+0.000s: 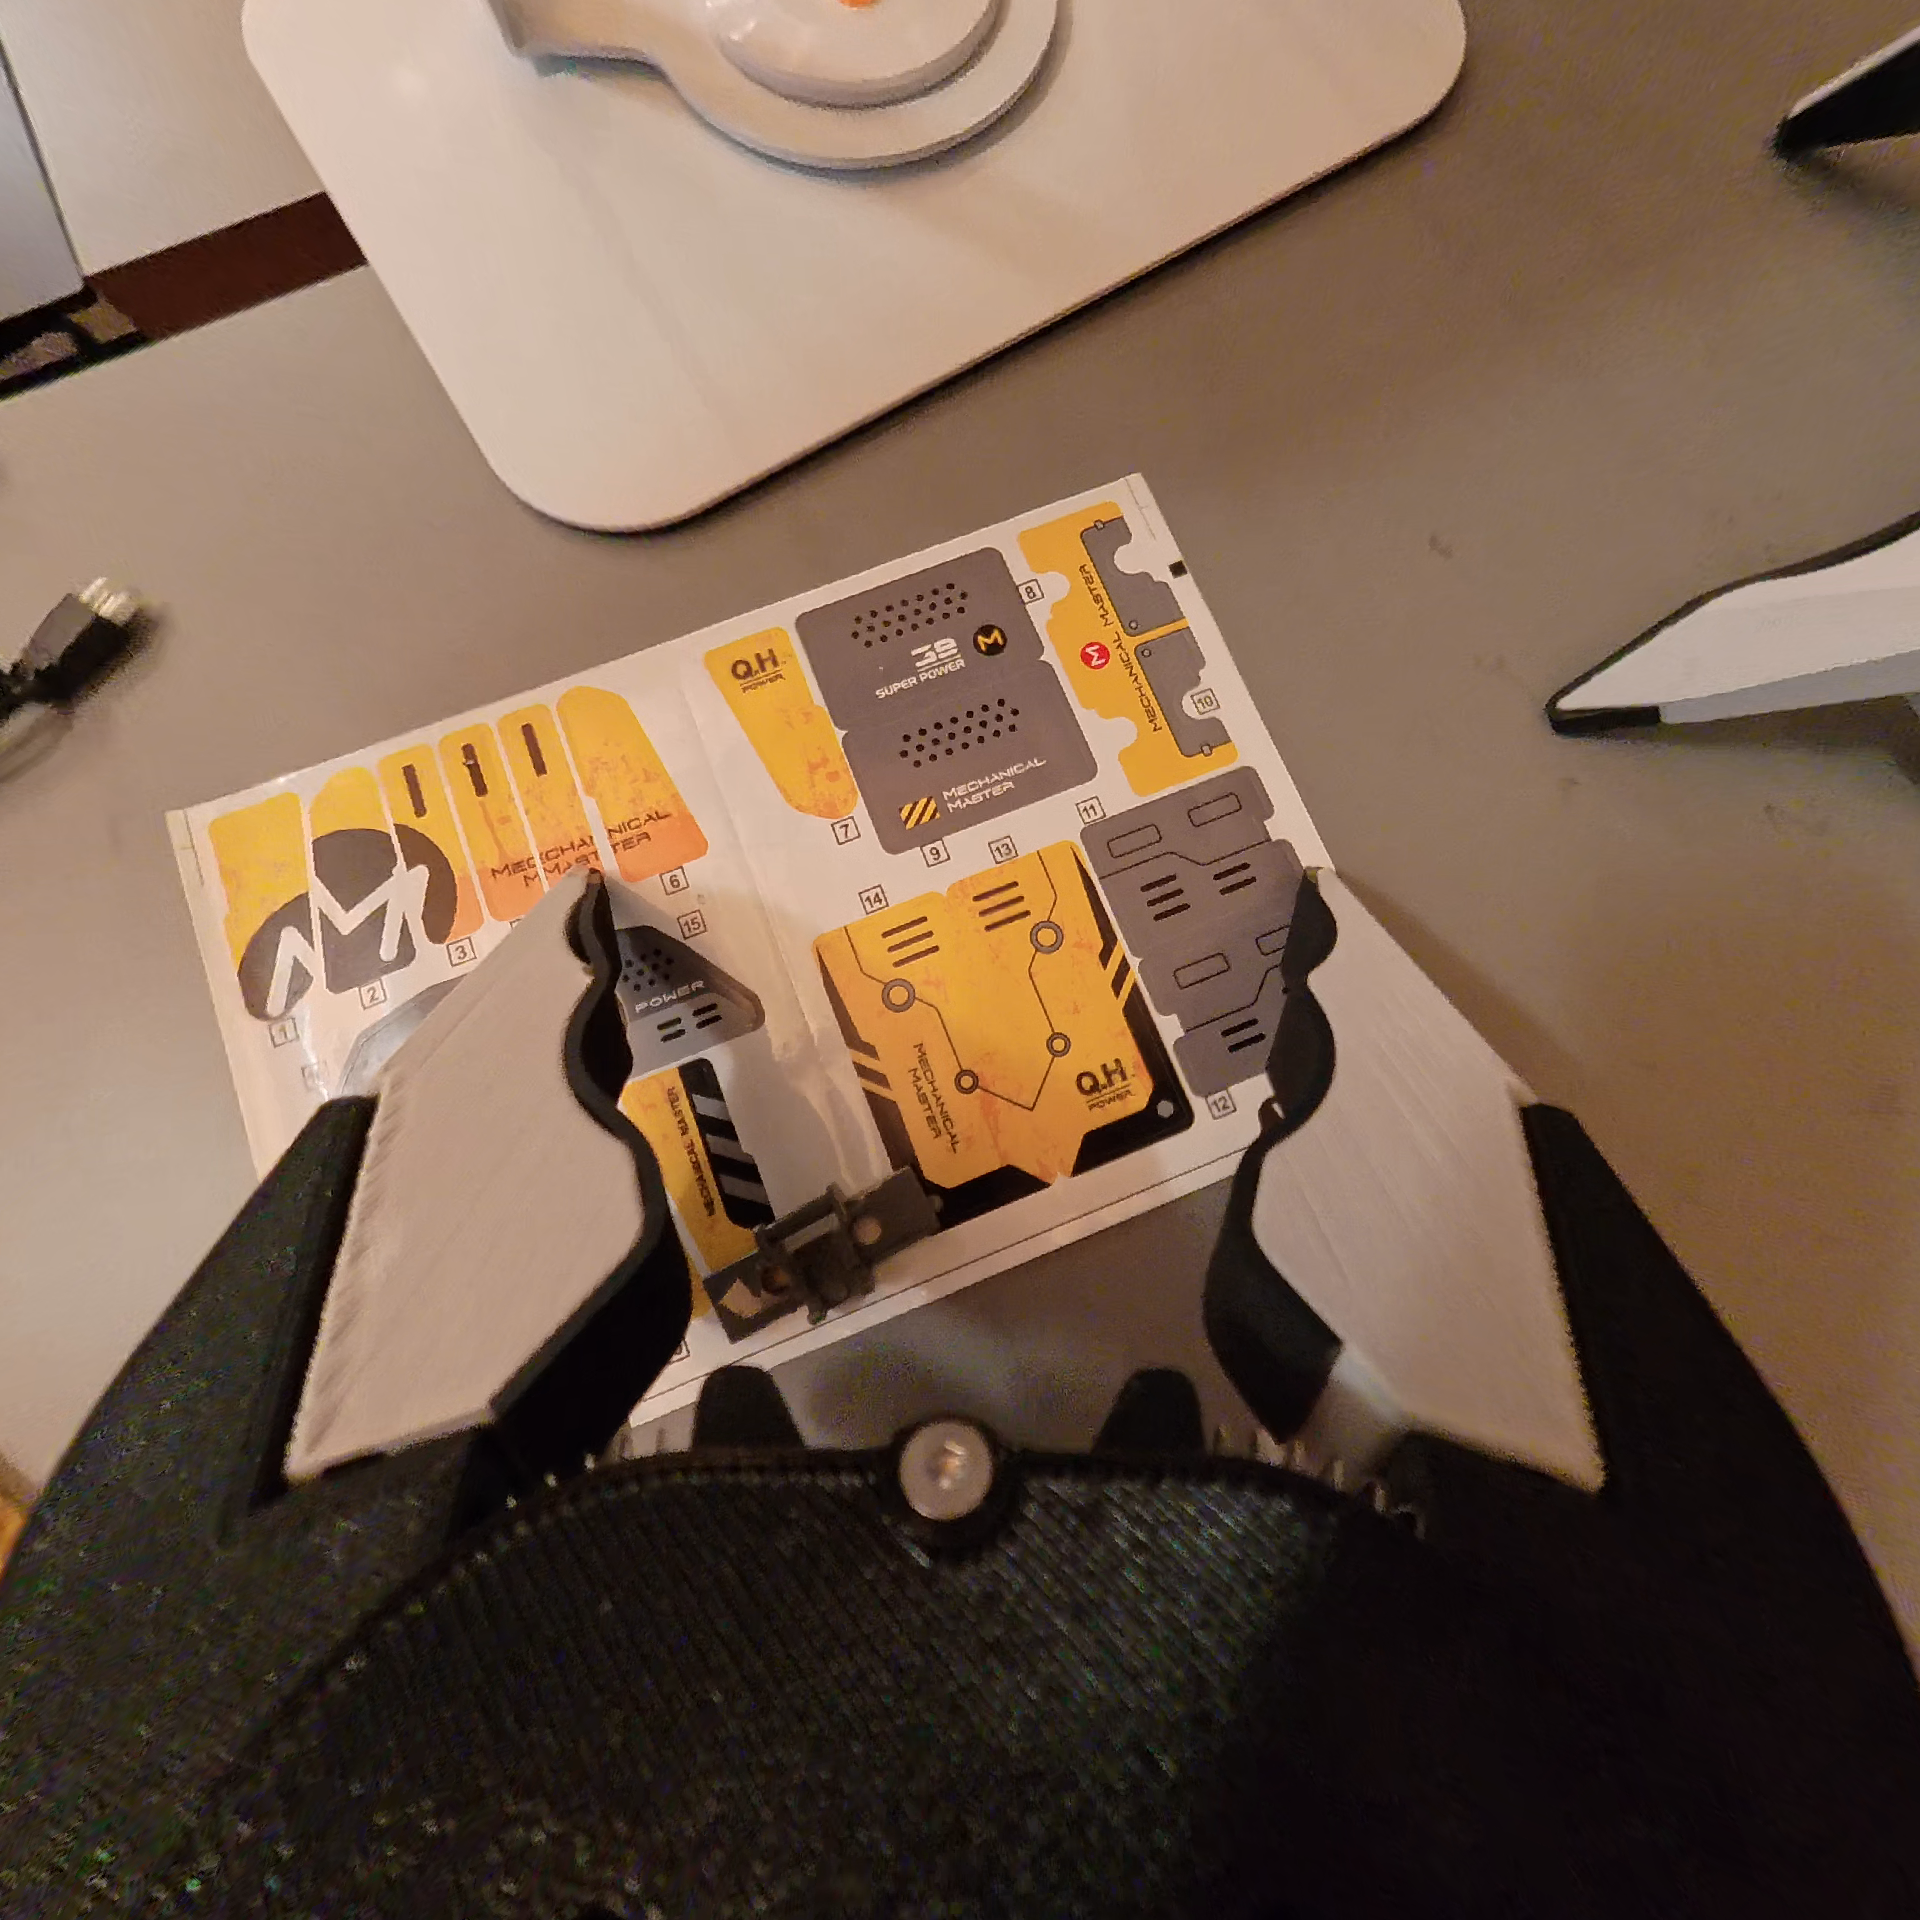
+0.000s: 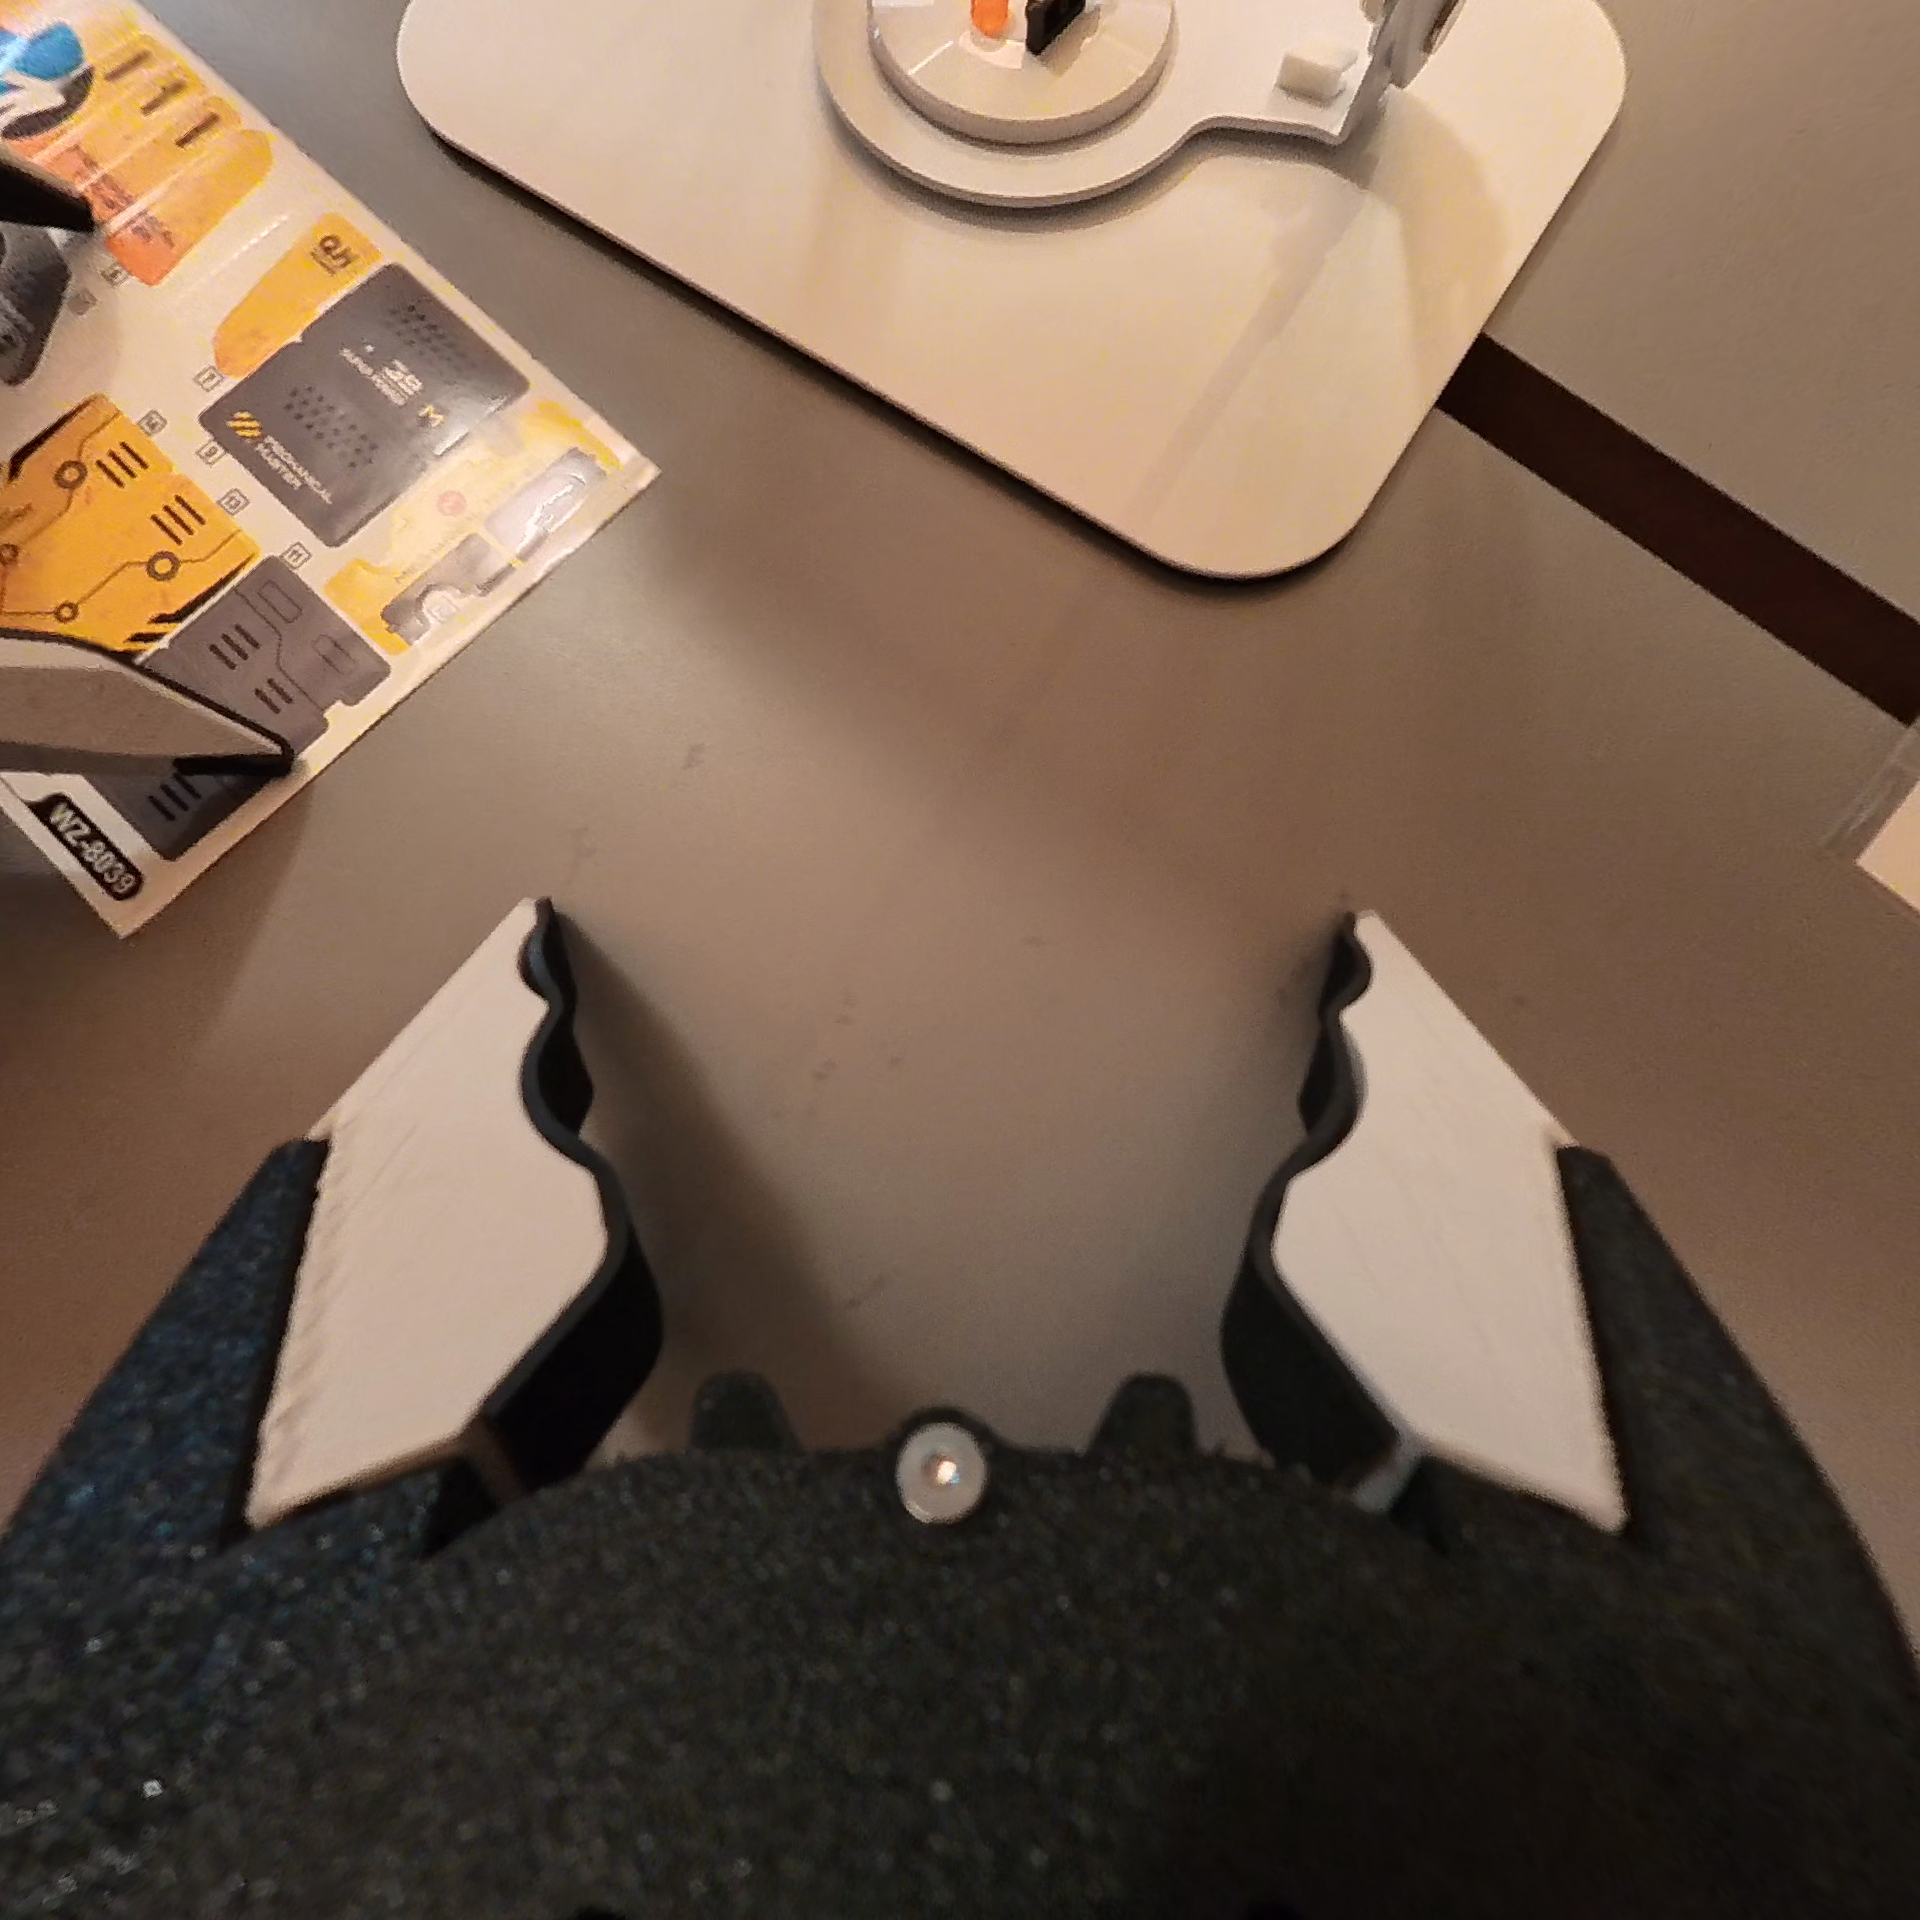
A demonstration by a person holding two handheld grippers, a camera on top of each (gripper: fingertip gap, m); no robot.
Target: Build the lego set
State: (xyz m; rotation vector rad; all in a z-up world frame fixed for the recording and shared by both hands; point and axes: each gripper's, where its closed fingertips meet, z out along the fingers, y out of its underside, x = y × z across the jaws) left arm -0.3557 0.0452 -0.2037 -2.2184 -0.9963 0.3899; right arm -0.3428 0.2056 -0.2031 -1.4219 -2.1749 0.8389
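Only the left wrist view shows a small dark grey plastic part (image 1: pixel 831 1242) lying on the near edge of the sticker sheet (image 1: pixel 727 914), plus a cable plug (image 1: pixel 78 634) left of the sheet; right wrist view shows orange & black bits on the round disc (image 2: pixel 997 94) of the white rounded board (image 2: pixel 1039 343) beyond the sheet. Sheet is glossy, w/ yellow & grey decals. Left gripper (image 1: pixel 951 883) hangs over the sheet, jaws spread wide, holding nothing. Right gripper (image 2: pixel 945 914) is right of the sheet over bare grey table (image 2: pixel 935 727), also spread wide, empty.
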